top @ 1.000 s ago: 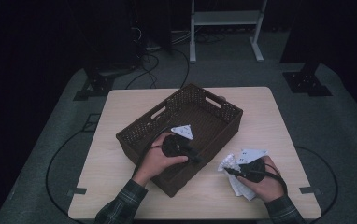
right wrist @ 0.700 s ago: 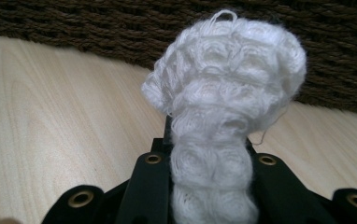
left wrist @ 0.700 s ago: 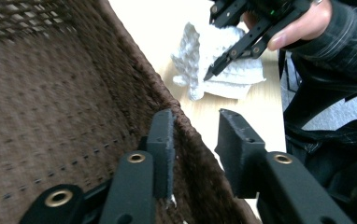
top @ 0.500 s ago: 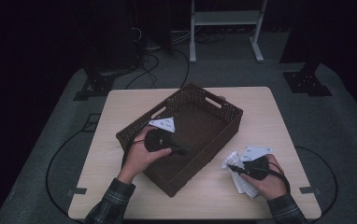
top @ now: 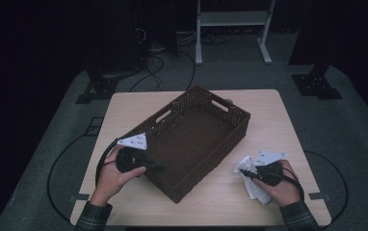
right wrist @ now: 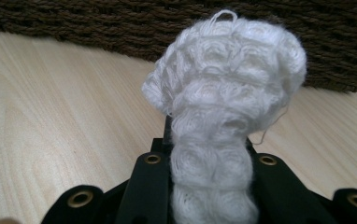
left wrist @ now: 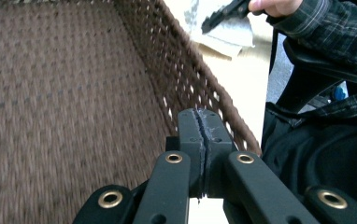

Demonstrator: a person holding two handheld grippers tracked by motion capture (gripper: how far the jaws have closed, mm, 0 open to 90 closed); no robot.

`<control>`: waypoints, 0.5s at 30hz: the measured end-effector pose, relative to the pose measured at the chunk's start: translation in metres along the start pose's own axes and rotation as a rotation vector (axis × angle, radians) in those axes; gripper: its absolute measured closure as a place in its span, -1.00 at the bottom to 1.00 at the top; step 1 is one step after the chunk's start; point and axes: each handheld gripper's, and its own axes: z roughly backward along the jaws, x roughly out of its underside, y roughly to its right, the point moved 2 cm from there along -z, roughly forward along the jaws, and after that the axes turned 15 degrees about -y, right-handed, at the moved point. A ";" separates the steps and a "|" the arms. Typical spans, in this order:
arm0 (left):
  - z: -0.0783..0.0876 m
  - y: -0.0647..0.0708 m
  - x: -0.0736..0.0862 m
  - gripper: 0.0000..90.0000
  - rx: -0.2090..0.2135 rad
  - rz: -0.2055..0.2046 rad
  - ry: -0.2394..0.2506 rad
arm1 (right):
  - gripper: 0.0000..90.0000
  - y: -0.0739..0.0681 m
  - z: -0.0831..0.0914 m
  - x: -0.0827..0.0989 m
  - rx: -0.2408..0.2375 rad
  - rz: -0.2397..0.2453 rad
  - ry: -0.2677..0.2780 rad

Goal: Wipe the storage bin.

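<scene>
A dark brown woven basket (top: 235,114) lies at an angle on the middle of the wooden table (top: 269,115), and its floor (left wrist: 64,93) is bare. My left gripper (top: 163,167) is shut with nothing in it; its jaws (left wrist: 204,126) press together just inside the basket's near wall. At the table's front right, my right gripper (top: 243,172) is shut on a white knitted cloth (top: 255,191). The cloth (right wrist: 228,70) bulges out beyond the jaws, low over the tabletop, close to the basket's outer wall (right wrist: 120,18).
A person's plaid sleeves come in at the bottom edge. Bare tabletop lies left of the basket and behind it. A white shelf frame (top: 232,19) and cables stand on the dark floor beyond the table.
My left hand has pulled back from the middle of the basket toward its near left corner. The right hand with the cloth has stayed where it was.
</scene>
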 end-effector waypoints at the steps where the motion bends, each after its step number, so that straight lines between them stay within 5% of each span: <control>1: 0.001 0.002 0.006 0.97 -0.004 0.008 0.000 | 0.68 0.000 0.000 0.000 0.000 -0.003 -0.001; 9: -0.007 0.005 0.025 0.97 0.006 0.041 -0.024 | 0.68 0.001 0.000 0.001 0.004 -0.003 -0.004; 15: -0.015 0.004 0.020 0.98 0.035 0.033 -0.001 | 0.68 0.000 -0.001 0.000 0.009 -0.003 -0.009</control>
